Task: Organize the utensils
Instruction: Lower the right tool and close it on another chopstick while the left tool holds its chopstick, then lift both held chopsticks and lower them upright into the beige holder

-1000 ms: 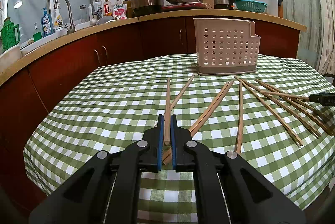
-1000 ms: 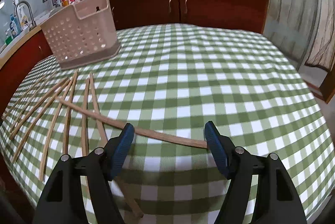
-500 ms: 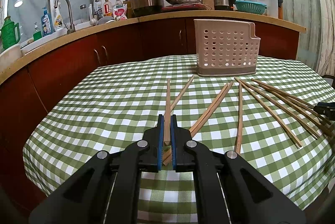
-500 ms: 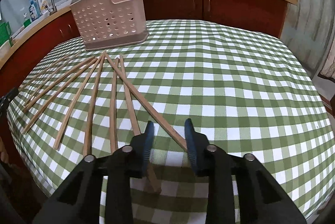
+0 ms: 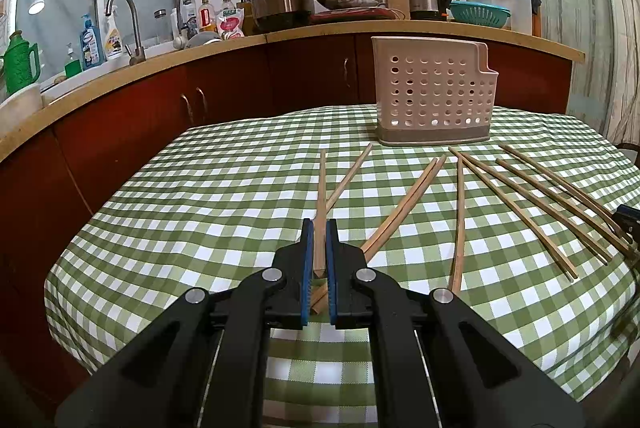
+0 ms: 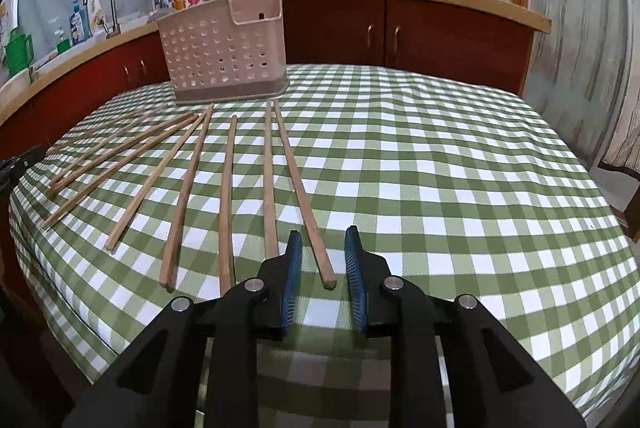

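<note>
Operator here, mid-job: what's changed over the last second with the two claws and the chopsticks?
The right claw swung round to line up with the rightmost wooden chopstick, which earlier lay crosswise before it, and its jaws narrowed; they now straddle the near end without gripping. The left claw stayed shut on its wooden chopstick. The perforated beige plastic utensil holder and the other chopsticks on the green checked tablecloth did not move.

You saw a green-and-white checked tablecloth [image 6: 440, 163] | pale tan wooden chopsticks [image 6: 228, 199] | a beige holder [image 5: 434, 95] with round holes and a grey base at the table's far edge | black grippers, left [image 5: 319, 228] and right [image 6: 320, 240], with blue pads [image 6: 289, 276] | dark red cabinets [image 5: 240, 91].
</note>
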`<state>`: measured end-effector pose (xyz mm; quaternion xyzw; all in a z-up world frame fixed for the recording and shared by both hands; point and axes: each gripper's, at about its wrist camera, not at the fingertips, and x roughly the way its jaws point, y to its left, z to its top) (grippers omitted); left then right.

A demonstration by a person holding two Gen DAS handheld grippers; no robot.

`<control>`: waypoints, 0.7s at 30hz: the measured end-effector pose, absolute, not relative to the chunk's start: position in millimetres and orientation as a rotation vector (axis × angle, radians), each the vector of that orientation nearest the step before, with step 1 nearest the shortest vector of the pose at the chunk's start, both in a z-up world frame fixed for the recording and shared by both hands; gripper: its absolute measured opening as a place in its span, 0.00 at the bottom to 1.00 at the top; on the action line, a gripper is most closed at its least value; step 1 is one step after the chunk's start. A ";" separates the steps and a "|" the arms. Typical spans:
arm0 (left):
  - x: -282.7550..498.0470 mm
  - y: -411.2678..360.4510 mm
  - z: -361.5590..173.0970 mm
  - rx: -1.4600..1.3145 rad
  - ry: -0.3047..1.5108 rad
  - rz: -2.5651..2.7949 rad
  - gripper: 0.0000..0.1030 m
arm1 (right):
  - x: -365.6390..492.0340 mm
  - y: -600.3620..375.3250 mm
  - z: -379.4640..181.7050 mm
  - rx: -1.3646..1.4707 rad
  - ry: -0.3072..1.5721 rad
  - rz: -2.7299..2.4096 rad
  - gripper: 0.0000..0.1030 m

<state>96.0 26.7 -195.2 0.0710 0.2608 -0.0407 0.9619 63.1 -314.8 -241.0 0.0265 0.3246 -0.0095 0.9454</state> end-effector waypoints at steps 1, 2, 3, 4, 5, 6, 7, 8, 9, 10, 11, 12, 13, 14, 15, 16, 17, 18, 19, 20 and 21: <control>95.1 27.6 -195.2 0.142 0.526 -0.086 0.06 | 62.5 -316.0 -241.1 0.057 0.656 -0.026 0.13; 94.5 28.6 -195.0 0.136 0.524 -0.087 0.06 | 62.6 -318.2 -240.7 0.063 0.654 -0.024 0.10; 94.5 29.1 -194.8 0.135 0.525 -0.087 0.06 | 62.5 -319.3 -240.2 0.070 0.654 -0.020 0.09; 94.1 29.5 -194.3 0.135 0.523 -0.086 0.06 | 62.4 -319.7 -239.2 0.069 0.653 -0.021 0.07; 93.8 29.6 -193.7 0.134 0.521 -0.084 0.06 | 61.2 -318.6 -239.0 0.067 0.651 -0.028 0.07; 93.2 30.1 -192.6 0.132 0.518 -0.083 0.06 | 60.7 -318.6 -236.8 0.070 0.644 -0.021 0.07; 92.5 30.5 -191.1 0.131 0.514 -0.082 0.06 | 59.3 -317.8 -234.2 0.068 0.635 -0.023 0.07; 92.5 30.1 -190.1 0.131 0.510 -0.081 0.06 | 58.6 -316.0 -231.2 0.065 0.626 -0.023 0.07; 91.6 29.8 -188.0 0.134 0.503 -0.081 0.06 | 56.7 -314.9 -228.9 0.062 0.616 -0.023 0.07; 90.8 29.4 -186.4 0.136 0.497 -0.081 0.06 | 55.8 -313.0 -224.0 0.055 0.602 -0.025 0.07; 89.8 29.0 -184.1 0.138 0.489 -0.081 0.06 | 55.1 -311.2 -219.1 0.049 0.588 -0.026 0.07; 89.3 28.7 -182.3 0.139 0.484 -0.082 0.06 | 55.1 -309.6 -214.1 0.047 0.576 -0.025 0.07; 88.2 28.9 -178.9 0.137 0.474 -0.082 0.06 | 54.8 -307.8 -210.7 0.046 0.568 -0.025 0.07; 87.6 29.0 -176.5 0.136 0.468 -0.083 0.06 | 54.2 -306.7 -205.7 0.044 0.556 -0.027 0.07; 87.0 29.1 -174.6 0.133 0.463 -0.084 0.06 | 53.3 -305.6 -200.7 0.042 0.545 -0.029 0.07; 86.2 29.1 -171.7 0.131 0.455 -0.085 0.06 | 52.5 -304.7 -197.1 0.041 0.536 -0.030 0.07; 85.4 29.0 -168.9 0.132 0.446 -0.085 0.06 | 51.7 -303.7 -192.2 0.040 0.525 -0.031 0.07; 84.4 29.1 -166.4 0.134 0.437 -0.084 0.06 | 49.8 -304.2 -189.3 0.040 0.517 -0.032 0.07; 83.1 28.7 -164.5 0.135 0.430 -0.084 0.06 | 48.4 -303.4 -183.4 0.041 0.501 -0.033 0.07; 82.5 28.7 -161.8 0.134 0.422 -0.086 0.06 | 47.3 -303.1 -180.6 0.041 0.492 -0.034 0.07; 82.3 28.7 -158.9 0.132 0.414 -0.087 0.06 | 46.7 -301.9 -176.8 0.039 0.481 -0.035 0.07</control>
